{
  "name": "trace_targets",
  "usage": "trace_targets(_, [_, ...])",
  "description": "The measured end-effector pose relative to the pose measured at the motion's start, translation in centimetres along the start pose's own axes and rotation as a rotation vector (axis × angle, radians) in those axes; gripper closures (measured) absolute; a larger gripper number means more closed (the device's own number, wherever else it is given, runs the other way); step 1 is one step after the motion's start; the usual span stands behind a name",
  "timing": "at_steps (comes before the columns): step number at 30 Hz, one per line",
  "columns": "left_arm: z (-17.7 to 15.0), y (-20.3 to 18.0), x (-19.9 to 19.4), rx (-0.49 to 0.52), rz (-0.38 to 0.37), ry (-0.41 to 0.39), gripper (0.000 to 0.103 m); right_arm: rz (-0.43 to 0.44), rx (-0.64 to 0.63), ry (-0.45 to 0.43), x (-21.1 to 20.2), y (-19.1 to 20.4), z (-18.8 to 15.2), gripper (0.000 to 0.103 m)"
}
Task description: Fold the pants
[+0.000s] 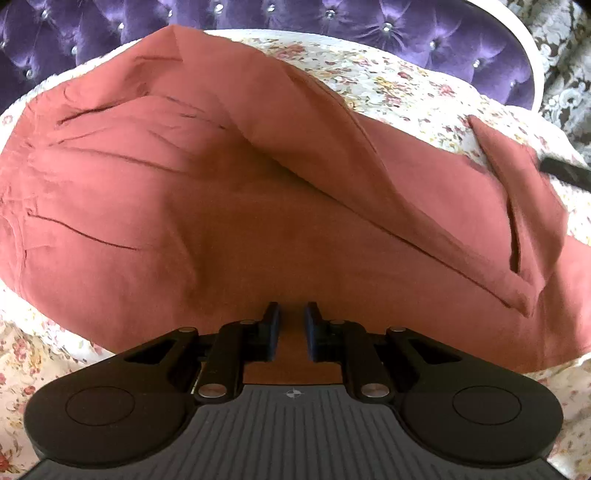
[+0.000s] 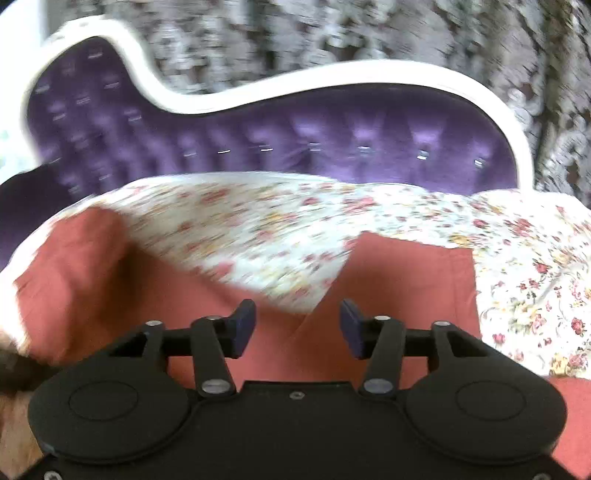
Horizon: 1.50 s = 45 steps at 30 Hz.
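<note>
Rust-red pants (image 1: pixel 229 206) lie spread on a floral bedspread (image 1: pixel 388 81), one leg folded diagonally over the other. My left gripper (image 1: pixel 291 328) hovers over the near edge of the pants, jaws a small gap apart with only flat cloth beneath, holding nothing. In the right wrist view the pants (image 2: pixel 402 273) show two leg ends with bedspread (image 2: pixel 258 236) between them. My right gripper (image 2: pixel 297 325) is open wide above the cloth, empty. This view is motion-blurred. The tip of the right gripper shows as a black bar (image 1: pixel 565 171) at the right in the left wrist view.
A purple tufted headboard (image 2: pixel 295 136) with a white frame (image 2: pixel 369 74) stands behind the bed; it also shows in the left wrist view (image 1: pixel 332 22). Patterned grey wallpaper (image 2: pixel 332 33) lies beyond. Bare bedspread (image 2: pixel 535 277) extends right of the pants.
</note>
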<state>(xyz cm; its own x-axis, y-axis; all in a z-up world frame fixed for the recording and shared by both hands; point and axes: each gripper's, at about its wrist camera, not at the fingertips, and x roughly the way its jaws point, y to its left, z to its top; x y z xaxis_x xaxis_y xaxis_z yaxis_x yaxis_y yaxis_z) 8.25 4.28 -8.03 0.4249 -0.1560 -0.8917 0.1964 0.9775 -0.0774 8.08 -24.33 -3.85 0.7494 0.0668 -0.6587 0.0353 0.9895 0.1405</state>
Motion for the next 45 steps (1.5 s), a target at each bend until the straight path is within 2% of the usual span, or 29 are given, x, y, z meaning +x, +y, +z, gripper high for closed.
trace_targets(3, [-0.1,-0.3,0.0,0.015,0.012,0.0,0.088,-0.13,-0.015,0.075,4.6,1.3,1.5,0.039])
trace_targets(5, [-0.1,-0.1,-0.1,0.014,0.011,0.004,0.088,-0.181,-0.04,0.115,7.2,1.9,1.8,0.04])
trace_targets(8, [0.1,0.2,-0.2,-0.007,-0.004,0.008,0.088,-0.234,-0.035,0.189,9.7,1.6,1.4,0.047])
trace_targets(9, [0.3,0.2,0.0,-0.013,-0.007,0.009,0.088,-0.224,-0.015,0.152,9.4,1.4,1.2,0.057])
trace_targets(10, [0.3,0.2,0.0,-0.018,-0.011,0.01,0.088,-0.229,-0.001,0.157,9.3,1.2,1.2,0.07])
trace_targets(11, [0.3,0.2,0.0,-0.019,-0.012,0.01,0.088,-0.25,0.018,0.16,8.8,0.8,1.2,0.097])
trace_targets(14, [0.3,0.2,0.1,-0.016,-0.01,0.011,0.088,-0.23,0.121,0.092,5.4,-1.2,1.8,0.097])
trace_targets(19, [0.2,0.2,0.0,-0.018,-0.004,0.008,0.088,-0.273,0.227,-0.089,-5.5,-5.4,-0.1,0.097])
trace_targets(21, [0.2,0.0,-0.1,-0.012,0.005,0.006,0.088,-0.299,0.286,-0.103,-9.1,-7.4,-2.3,0.097])
trace_targets(23, [0.2,-0.3,0.0,-0.004,0.016,0.004,0.088,-0.332,0.329,-0.072,-11.1,-9.4,-4.5,0.097])
trace_targets(28, [0.2,-1.1,0.0,0.016,0.046,0.005,0.088,-0.359,0.472,0.103,-11.1,-12.9,-10.4,0.096])
trace_targets(30, [0.2,-1.3,-0.1,0.023,0.05,0.007,0.088,-0.33,0.524,0.192,-10.2,-13.6,-12.0,0.084])
trace_targets(32, [0.3,-1.2,-0.2,0.027,0.043,0.011,0.088,-0.333,0.539,0.183,-10.5,-13.3,-12.6,0.081])
trace_targets(35, [0.8,-0.3,-0.8,0.012,0.027,0.007,0.087,-0.362,0.495,0.149,-11.9,-12.1,-11.7,0.079])
trace_targets(37, [1.4,1.1,-1.4,-0.003,0.048,-0.017,0.087,-0.376,0.455,0.116,-12.9,-11.3,-10.7,0.076])
trace_targets(39, [2.4,2.9,-1.7,-0.027,0.081,-0.036,0.087,-0.378,0.41,0.084,-13.2,-10.7,-9.5,0.067])
trace_targets(42, [4.3,6.4,-2.0,-0.074,0.136,-0.07,0.087,-0.305,0.341,0.042,-12.4,-9.1,-7.2,0.057])
trace_targets(45, [6.2,9.9,-1.9,-0.12,0.194,-0.079,0.087,-0.184,0.272,0.025,-11.1,-6.6,-5.1,0.055])
